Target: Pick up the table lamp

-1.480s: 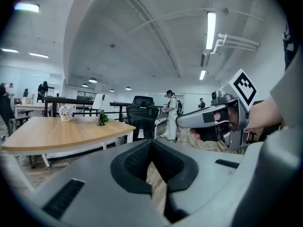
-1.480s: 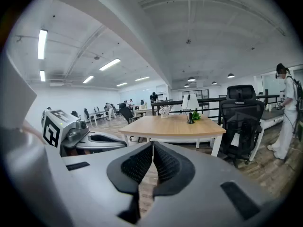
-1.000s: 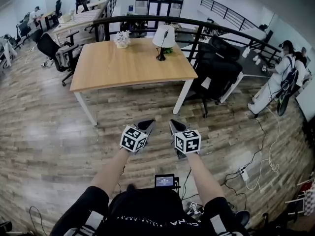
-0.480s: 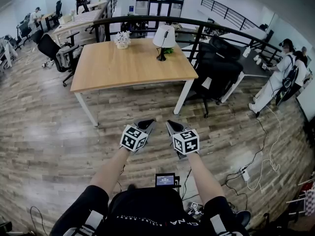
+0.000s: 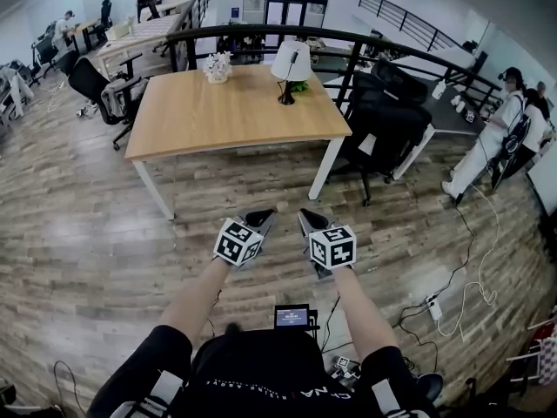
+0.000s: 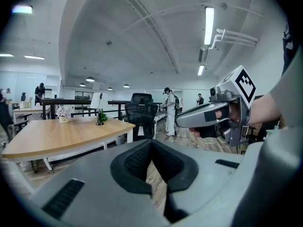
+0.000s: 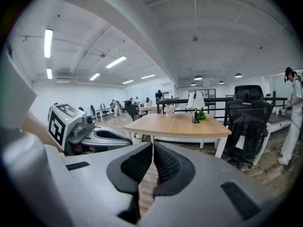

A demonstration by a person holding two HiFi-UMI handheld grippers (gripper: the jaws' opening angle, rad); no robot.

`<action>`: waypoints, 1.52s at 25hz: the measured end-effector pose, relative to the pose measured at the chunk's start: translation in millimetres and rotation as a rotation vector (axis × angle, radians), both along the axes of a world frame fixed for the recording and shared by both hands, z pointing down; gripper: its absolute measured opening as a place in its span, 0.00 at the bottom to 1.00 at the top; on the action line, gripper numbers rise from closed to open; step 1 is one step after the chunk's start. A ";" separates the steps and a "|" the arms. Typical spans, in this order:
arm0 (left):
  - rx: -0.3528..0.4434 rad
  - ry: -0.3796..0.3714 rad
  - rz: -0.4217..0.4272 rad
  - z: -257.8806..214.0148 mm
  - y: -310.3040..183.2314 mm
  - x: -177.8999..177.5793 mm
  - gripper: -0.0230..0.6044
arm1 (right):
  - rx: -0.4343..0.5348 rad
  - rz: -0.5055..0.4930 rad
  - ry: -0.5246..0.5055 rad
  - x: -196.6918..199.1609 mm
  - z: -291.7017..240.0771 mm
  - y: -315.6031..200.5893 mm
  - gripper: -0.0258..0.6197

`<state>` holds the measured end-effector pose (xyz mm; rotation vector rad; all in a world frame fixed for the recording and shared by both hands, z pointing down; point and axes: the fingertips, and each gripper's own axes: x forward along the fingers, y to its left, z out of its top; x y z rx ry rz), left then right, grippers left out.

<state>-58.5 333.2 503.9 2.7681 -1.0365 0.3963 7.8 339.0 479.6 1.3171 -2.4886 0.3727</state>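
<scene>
Hardly anything's moved: left gripper [image 5: 259, 218] and right gripper [image 5: 308, 218] hover short of the worktop [image 5: 218, 116], both jaws closed, empty. One table lamp [image 5: 290, 66] stands at the worktop's far edge, well ahead of them.

Straight ahead across the floor stands the surface [image 5: 226, 116]. The table lamp [image 5: 290, 66] is on its far edge, right of centre, with a flower pot [image 5: 218, 66] on that edge to the lamp's left. A railing [image 5: 261, 35] runs behind, and an office chair [image 5: 383, 120] sits just off the right end. The left tongs [image 5: 258, 219] and right tongs [image 5: 310, 219] are side by side, well short of the surface.
</scene>
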 end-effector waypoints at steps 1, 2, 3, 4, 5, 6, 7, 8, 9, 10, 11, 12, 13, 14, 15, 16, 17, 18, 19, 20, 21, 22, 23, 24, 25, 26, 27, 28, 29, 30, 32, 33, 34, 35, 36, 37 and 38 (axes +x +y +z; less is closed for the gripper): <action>0.000 -0.005 0.001 1.3 0.9 1.8 0.07 | 0.000 0.000 -0.001 1.9 0.5 0.4 0.09; 0.000 -0.008 0.002 2.6 1.8 3.5 0.07 | 0.000 0.000 -0.001 3.7 1.3 0.9 0.09; 0.001 -0.011 0.002 3.7 2.4 5.2 0.07 | -0.001 0.000 -0.001 5.7 2.2 1.2 0.09; 0.003 -0.016 0.002 4.5 2.7 7.3 0.07 | -0.001 0.000 0.000 8.0 3.1 1.2 0.09; 0.006 -0.022 0.003 5.0 2.8 10.0 0.07 | -0.002 0.000 0.000 10.5 3.9 1.0 0.09; 0.011 -0.029 0.005 5.3 2.8 13.2 0.07 | -0.003 0.000 0.000 13.2 4.6 0.8 0.09; 0.016 -0.035 0.006 5.4 2.8 16.6 0.07 | -0.004 0.000 0.000 16.3 5.4 0.5 0.09; 0.020 -0.041 0.007 5.3 2.8 20.3 0.07 | -0.005 0.000 0.000 19.7 6.1 0.3 0.09; 0.024 -0.049 0.008 5.3 3.0 24.3 0.07 | -0.006 0.000 0.001 23.4 6.6 0.0 0.09; 0.029 -0.056 0.009 5.5 3.3 28.8 0.07 | -0.006 -0.002 0.001 27.4 7.1 -0.5 0.09; 0.031 -0.061 0.010 5.9 3.5 33.8 0.07 | -0.006 -0.004 0.000 31.8 7.5 -1.1 0.09; 0.031 -0.064 0.010 6.3 3.5 39.2 0.07 | -0.007 -0.006 -0.001 36.7 8.0 -2.0 0.09; 0.030 -0.065 0.009 6.9 3.4 44.4 0.07 | -0.007 -0.008 -0.002 41.8 8.6 -3.0 0.09; 0.029 -0.067 0.007 7.6 3.3 49.1 0.07 | -0.006 -0.010 -0.004 46.7 9.4 -4.1 0.09; 0.028 -0.069 0.004 8.5 3.0 53.1 0.07 | -0.007 -0.011 -0.005 51.1 10.3 -5.1 0.09; 0.025 -0.069 -0.001 9.3 2.6 56.3 0.07 | -0.008 -0.012 -0.006 55.0 11.3 -5.9 0.09; 0.022 -0.067 -0.007 10.1 2.0 59.0 0.07 | -0.009 -0.015 -0.006 58.5 12.6 -6.7 0.09; 0.018 -0.066 -0.012 11.0 0.8 61.1 0.07 | -0.011 -0.018 -0.006 61.5 14.0 -7.9 0.09; 0.015 -0.066 -0.018 12.1 -1.1 62.8 0.07 | -0.012 -0.021 -0.006 64.2 15.4 -9.8 0.09; 0.012 -0.068 -0.021 13.6 -3.5 64.0 0.07 | -0.013 -0.022 -0.008 66.5 16.6 -12.3 0.09; 0.008 -0.071 -0.023 15.5 -6.4 64.9 0.07 | -0.014 -0.022 -0.010 68.5 17.6 -15.3 0.09; 0.004 -0.075 -0.025 17.1 -9.8 65.4 0.07 | -0.016 -0.020 -0.013 70.2 18.5 -18.7 0.09; 0.001 -0.075 -0.026 18.1 -14.1 65.7 0.07 | -0.018 -0.018 -0.015 71.7 19.2 -22.8 0.09; 0.000 -0.073 -0.028 18.3 -19.6 65.8 0.07 | -0.019 -0.014 -0.017 72.9 19.6 -28.0 0.09; -0.002 -0.069 -0.030 18.1 -26.4 65.9 0.07 | -0.021 -0.011 -0.018 73.7 20.0 -34.2 0.09; -0.003 -0.065 -0.032 18.5 -33.9 65.9 0.07 | -0.023 -0.008 -0.019 74.2 21.0 -41.1 0.09; -0.006 -0.063 -0.032 20.2 -42.0 65.8 0.07 | -0.026 -0.006 -0.019 74.4 22.8 -48.4 0.09; -0.009 -0.062 -0.031 22.9 -50.5 65.6 0.07 | -0.030 -0.003 -0.018 74.3 25.6 -56.0 0.09; -0.013 -0.061 -0.028 26.2 -59.3 65.3 0.07 | -0.036 0.000 -0.017 74.1 28.8 -64.0 0.09; -0.016 -0.059 -0.024 29.6 -68.8 64.9 0.07 | -0.041 0.003 -0.016 73.5 32.1 -72.6 0.09; -0.022 -0.057 -0.015 35.8 -90.2 62.9 0.07 | -0.049 0.010 -0.011 71.5 37.1 -91.9 0.09; -0.025 -0.056 -0.012 38.1 -102.2 60.8 0.07 | -0.051 0.016 -0.008 70.2 38.5 -102.9 0.09; -0.027 -0.055 -0.011 39.5 -114.9 57.9 0.07 | -0.053 0.023 -0.006 68.2 39.3 -114.7 0.09; -0.029 -0.051 -0.010 39.7 -128.1 54.4 0.07 | -0.056 0.028 -0.004 65.5 39.6 -127.1 0.09; -0.031 -0.045 -0.008 39.3 -141.5 50.7 0.07 | -0.058 0.032 0.000 62.5 39.4 -140.0 0.09; -0.032 -0.041 -0.005 38.6 -155.2 47.0 0.07 | -0.060 0.037 0.003 59.6 38.8 -153.7 0.09; -0.035 -0.038 -0.001 38.2 -169.3 43.1 0.07 | -0.062 0.045 0.004 56.8 37.9 -167.8 0.09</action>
